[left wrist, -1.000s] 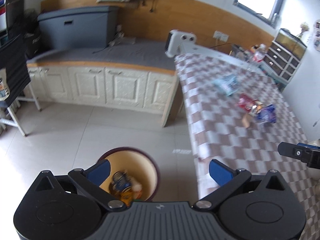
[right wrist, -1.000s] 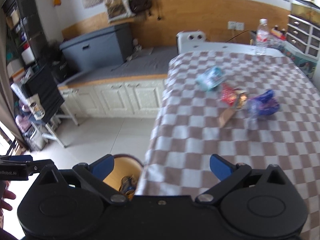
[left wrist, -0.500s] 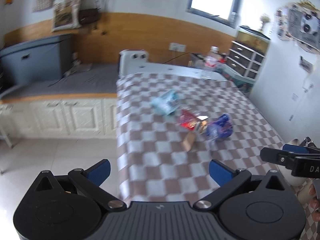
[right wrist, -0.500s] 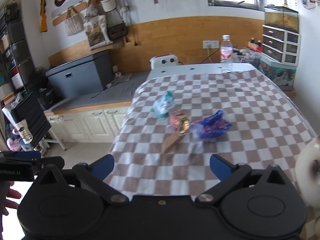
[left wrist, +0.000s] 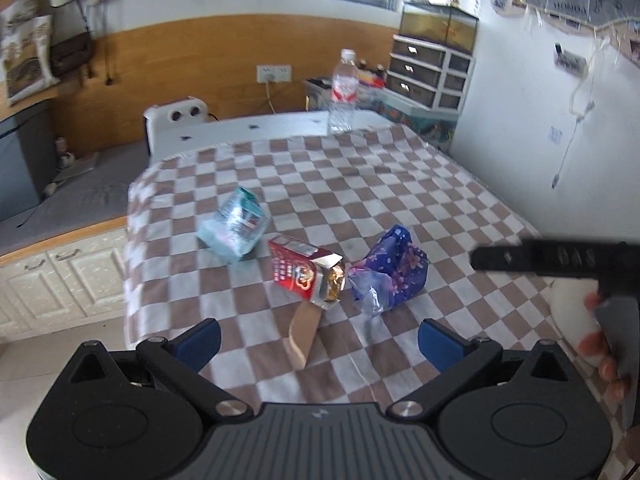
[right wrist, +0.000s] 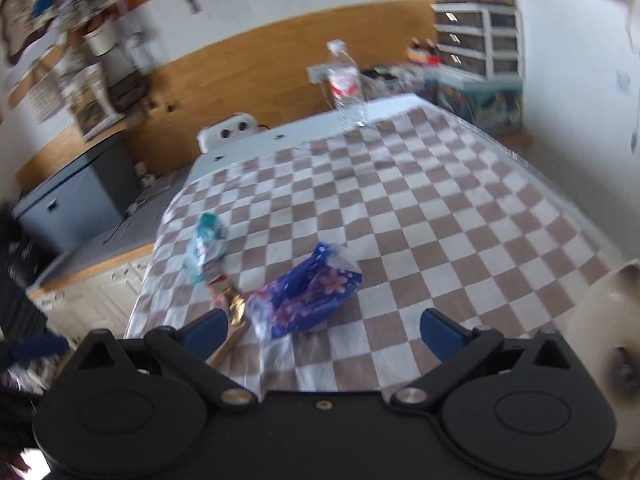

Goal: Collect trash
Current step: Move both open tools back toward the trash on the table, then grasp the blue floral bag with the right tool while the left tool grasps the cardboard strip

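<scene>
Both the left gripper and right gripper are held above the worktop with fingers spread and empty, presumably to straddle the red carton and blue wrapper.

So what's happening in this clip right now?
A person holds two grippers over a checkered table, collecting trash. Both the left gripper and right gripper are open and empty. A teal packet, red carton, blue wrapper and a cardboard scrap lie on the cloth, none grasped yet.
</scene>
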The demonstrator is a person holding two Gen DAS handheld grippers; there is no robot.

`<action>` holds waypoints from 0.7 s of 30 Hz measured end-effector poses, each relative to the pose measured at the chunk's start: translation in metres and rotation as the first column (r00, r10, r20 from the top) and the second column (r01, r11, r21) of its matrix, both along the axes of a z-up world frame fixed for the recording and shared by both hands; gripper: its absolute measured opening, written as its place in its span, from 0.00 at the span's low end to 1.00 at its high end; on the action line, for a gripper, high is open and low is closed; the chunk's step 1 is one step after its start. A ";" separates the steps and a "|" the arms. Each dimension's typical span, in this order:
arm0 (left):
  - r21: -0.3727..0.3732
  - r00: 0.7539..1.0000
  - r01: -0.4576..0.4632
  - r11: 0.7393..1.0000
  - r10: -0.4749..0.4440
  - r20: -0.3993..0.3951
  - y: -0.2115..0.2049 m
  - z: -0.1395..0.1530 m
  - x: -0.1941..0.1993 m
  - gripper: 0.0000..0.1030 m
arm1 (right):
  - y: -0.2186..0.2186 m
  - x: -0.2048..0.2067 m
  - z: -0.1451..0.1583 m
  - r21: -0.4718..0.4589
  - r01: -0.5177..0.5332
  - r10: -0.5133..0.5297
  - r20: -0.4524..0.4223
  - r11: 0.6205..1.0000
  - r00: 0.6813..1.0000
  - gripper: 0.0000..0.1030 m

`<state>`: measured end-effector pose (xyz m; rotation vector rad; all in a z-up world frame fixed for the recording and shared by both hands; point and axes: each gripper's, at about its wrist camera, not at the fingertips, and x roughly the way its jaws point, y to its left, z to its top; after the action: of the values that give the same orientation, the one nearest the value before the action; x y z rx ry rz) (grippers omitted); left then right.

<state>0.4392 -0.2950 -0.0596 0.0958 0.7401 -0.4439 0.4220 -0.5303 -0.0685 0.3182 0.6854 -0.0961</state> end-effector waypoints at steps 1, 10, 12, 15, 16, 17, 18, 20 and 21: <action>0.005 1.000 0.008 1.000 -0.008 -0.006 -0.004 -0.006 0.008 1.00 | -0.001 0.009 -0.003 0.007 0.017 -0.017 -0.013 1.000 1.000 1.00; 0.038 0.998 0.045 0.998 -0.043 -0.051 -0.018 -0.054 0.054 1.00 | -0.011 0.092 -0.050 0.291 0.156 -0.119 -0.141 0.944 0.983 0.90; 0.056 0.998 0.051 0.997 -0.049 -0.050 -0.019 -0.061 0.059 1.00 | -0.010 0.107 -0.063 0.339 0.199 -0.144 -0.181 0.920 0.973 0.89; 0.059 0.997 0.050 0.997 -0.047 -0.060 -0.017 -0.069 0.064 1.00 | -0.006 0.122 -0.079 0.365 0.259 -0.179 -0.238 0.894 0.955 0.88; 0.055 0.997 0.050 0.997 -0.047 -0.066 -0.016 -0.071 0.065 1.00 | -0.005 0.126 -0.084 0.379 0.281 -0.192 -0.256 0.882 0.947 0.87; 0.052 0.996 0.051 0.997 -0.048 -0.070 -0.016 -0.073 0.067 1.00 | -0.004 0.129 -0.089 0.391 0.301 -0.201 -0.277 0.870 0.940 0.86; 0.050 0.996 0.049 0.998 -0.045 -0.075 -0.015 -0.074 0.068 1.00 | -0.002 0.132 -0.093 0.397 0.316 -0.208 -0.293 0.861 0.933 0.85; 0.038 0.995 0.038 0.999 -0.035 -0.089 -0.015 -0.077 0.070 1.00 | 0.002 0.135 -0.098 0.387 0.331 -0.216 -0.310 0.861 0.926 0.77; 0.026 0.995 0.035 0.999 -0.033 -0.097 -0.014 -0.078 0.072 1.00 | 0.004 0.133 -0.097 0.370 0.326 -0.221 -0.298 0.870 0.929 0.72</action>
<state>0.5110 -0.3092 -0.1381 0.1137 0.8411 -0.4733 0.5549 -0.5259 -0.1651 0.8278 0.9049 -0.2691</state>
